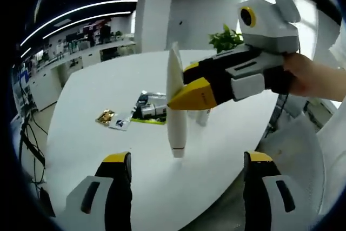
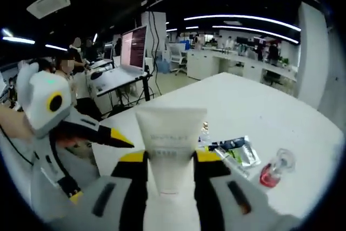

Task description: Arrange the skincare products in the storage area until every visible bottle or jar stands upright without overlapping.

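Note:
A white squeeze tube [image 1: 177, 125] stands upright, cap end down and crimped end up, at or just above the white table [image 1: 97, 85]. My right gripper [image 1: 184, 85] reaches in from the right of the left gripper view and is shut on the tube's middle. In the right gripper view the same tube [image 2: 170, 128] rises between that gripper's yellow-tipped jaws [image 2: 170, 158]. My left gripper [image 1: 186, 174] is open near the table's near edge, short of the tube, with nothing between its jaws. It appears at the left of the right gripper view [image 2: 116, 138].
Flat sachets [image 1: 147, 106] and a gold packet [image 1: 105, 116] lie beyond the tube. A small clear bottle [image 2: 204, 129] stands behind it. A clear bottle with a red base [image 2: 274, 171] lies to the right. A potted plant [image 1: 226, 39] is at the far edge, with desks and people beyond.

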{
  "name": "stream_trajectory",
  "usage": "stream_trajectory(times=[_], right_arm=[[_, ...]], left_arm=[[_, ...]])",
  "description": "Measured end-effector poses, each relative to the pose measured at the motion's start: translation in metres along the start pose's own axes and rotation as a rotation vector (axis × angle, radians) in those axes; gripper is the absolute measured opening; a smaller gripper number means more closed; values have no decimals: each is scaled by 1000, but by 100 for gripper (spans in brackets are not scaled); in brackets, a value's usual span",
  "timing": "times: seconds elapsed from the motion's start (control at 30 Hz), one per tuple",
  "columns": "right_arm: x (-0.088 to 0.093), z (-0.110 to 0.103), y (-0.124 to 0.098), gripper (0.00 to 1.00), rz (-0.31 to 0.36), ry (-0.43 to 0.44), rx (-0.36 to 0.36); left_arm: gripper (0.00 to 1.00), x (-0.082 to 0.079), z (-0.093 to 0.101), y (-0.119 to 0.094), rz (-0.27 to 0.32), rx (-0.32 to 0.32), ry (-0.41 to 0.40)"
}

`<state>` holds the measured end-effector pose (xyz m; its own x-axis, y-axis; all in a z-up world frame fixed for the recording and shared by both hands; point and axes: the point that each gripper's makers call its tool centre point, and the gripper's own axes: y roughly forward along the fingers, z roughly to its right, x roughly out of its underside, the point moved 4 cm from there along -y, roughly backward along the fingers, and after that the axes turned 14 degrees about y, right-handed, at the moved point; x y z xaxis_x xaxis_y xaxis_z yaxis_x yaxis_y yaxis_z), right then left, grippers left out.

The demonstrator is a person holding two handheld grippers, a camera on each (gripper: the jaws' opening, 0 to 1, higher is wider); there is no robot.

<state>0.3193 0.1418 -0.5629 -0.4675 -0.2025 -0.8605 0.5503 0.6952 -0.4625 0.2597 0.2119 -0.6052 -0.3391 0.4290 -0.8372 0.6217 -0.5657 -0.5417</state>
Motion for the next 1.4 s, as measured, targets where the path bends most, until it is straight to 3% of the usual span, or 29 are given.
stream_trajectory(times=[0.47,0.77,1.03,1.4], right_arm=[[-1,-5,-35,33,46,40,37],[4,-10,-49,33,55,65,44],[8,-12,-56,33,60,70,49],[12,-14,-60,33,68,78,36]], left_arm=[[63,-23,23,19,47,7,55],[44,-35,28,23,89,8,84],[21,-42,36,26,120,20,121],[17,-42,39,27,117,26,109]])
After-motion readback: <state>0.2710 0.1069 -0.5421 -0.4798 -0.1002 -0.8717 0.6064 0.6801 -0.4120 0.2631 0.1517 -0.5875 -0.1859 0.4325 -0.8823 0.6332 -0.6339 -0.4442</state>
